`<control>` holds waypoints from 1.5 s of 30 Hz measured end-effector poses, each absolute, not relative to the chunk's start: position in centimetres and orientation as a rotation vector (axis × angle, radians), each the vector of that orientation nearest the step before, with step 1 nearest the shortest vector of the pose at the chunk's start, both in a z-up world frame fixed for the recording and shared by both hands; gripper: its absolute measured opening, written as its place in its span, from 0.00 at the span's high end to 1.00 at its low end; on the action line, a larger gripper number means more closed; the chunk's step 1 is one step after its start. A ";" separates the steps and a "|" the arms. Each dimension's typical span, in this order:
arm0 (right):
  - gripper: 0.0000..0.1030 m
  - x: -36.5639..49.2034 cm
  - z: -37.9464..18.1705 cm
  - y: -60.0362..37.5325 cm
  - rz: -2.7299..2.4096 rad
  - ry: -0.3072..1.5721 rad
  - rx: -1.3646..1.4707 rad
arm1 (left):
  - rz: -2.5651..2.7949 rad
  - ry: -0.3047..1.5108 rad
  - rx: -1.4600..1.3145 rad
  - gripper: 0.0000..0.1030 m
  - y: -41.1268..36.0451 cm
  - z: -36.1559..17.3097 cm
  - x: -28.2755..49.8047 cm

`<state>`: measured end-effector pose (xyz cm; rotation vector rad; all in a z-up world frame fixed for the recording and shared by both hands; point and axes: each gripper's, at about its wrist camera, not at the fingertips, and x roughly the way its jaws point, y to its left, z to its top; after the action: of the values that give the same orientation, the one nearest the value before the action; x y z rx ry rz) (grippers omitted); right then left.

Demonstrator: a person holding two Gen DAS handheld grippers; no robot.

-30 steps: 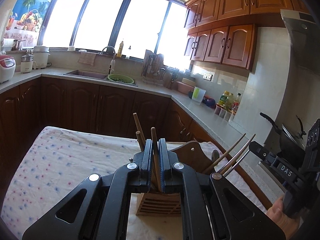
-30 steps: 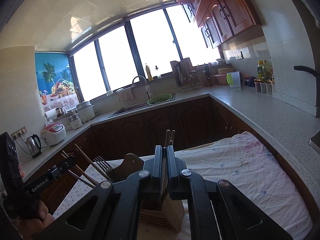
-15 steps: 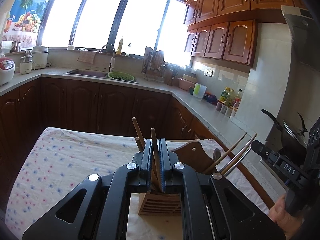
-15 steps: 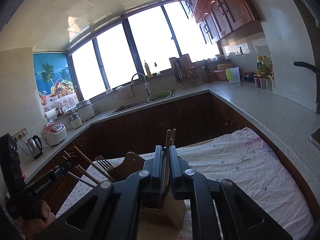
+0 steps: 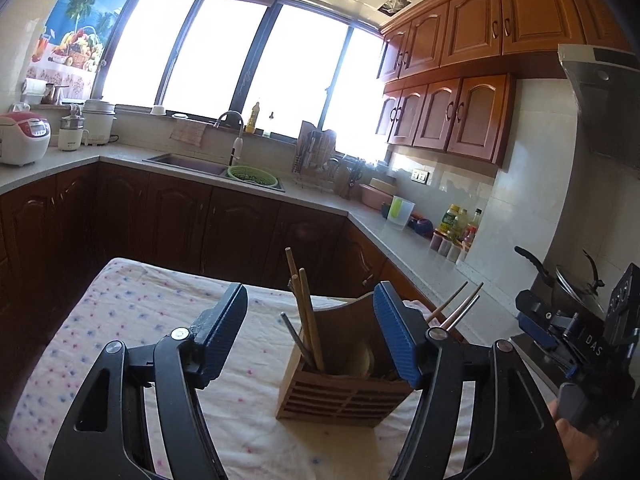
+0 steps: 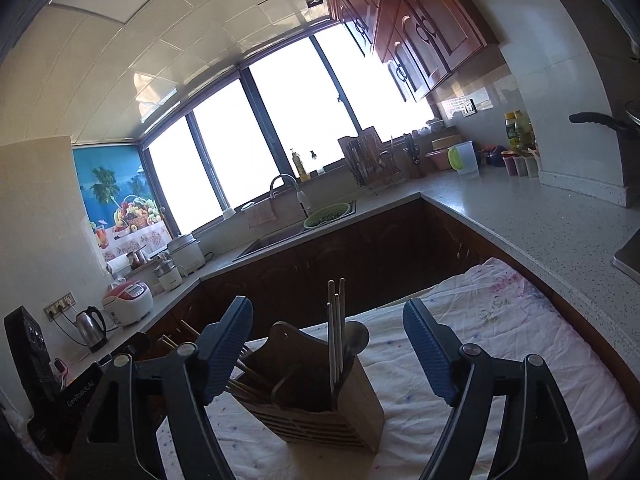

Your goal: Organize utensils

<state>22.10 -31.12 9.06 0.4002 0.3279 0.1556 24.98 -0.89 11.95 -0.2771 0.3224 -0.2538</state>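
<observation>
A slatted wooden utensil holder stands on the cloth-covered table. Wooden chopsticks stand in its left compartment and more chopsticks lean out to the right. My left gripper is open and empty, its jaws wide apart just above the holder. In the right wrist view the holder holds metal chopsticks, a spoon and a fork. My right gripper is open and empty above it. The other hand-held gripper shows at each view's edge.
A dark kitchen counter runs round the room with a sink, a green colander, a dish rack, a rice cooker and bottles. A wok sits on the stove at right.
Both grippers were shut on chopsticks over the holder. Both have opened wide and the chopsticks now stand in the holder.
</observation>
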 end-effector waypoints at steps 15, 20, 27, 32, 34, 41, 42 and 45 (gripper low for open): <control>0.14 14.1 1.0 -29.7 0.174 0.516 0.445 | -0.130 0.500 -0.351 0.20 3.6 3.9 16.1; 0.14 10.3 -0.7 -29.0 0.167 0.543 0.439 | -0.096 0.522 -0.360 0.20 4.9 2.3 12.8; 0.14 6.1 -1.9 -27.8 0.180 0.576 0.398 | -0.089 0.541 -0.317 0.20 5.3 1.3 8.8; 0.14 4.2 -0.2 -26.7 0.183 0.529 0.335 | -0.102 0.524 -0.283 0.20 4.9 2.0 6.5; 0.14 3.2 1.3 -26.2 0.177 0.478 0.292 | -0.105 0.492 -0.264 0.20 4.7 3.0 5.5; 0.00 -2.5 5.0 -24.5 0.118 0.181 0.109 | -0.044 0.307 -0.171 0.00 3.4 5.1 1.4; 0.00 -3.0 4.9 -24.2 0.110 0.167 0.079 | -0.036 0.297 -0.158 0.00 3.2 4.9 1.0; 0.00 -4.0 3.9 -23.5 0.092 0.161 0.018 | -0.021 0.283 -0.136 0.00 2.9 4.2 0.2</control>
<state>-4.00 -23.53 3.90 0.0182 0.1613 0.0920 0.18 2.93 4.16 -0.1362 0.2826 -0.0205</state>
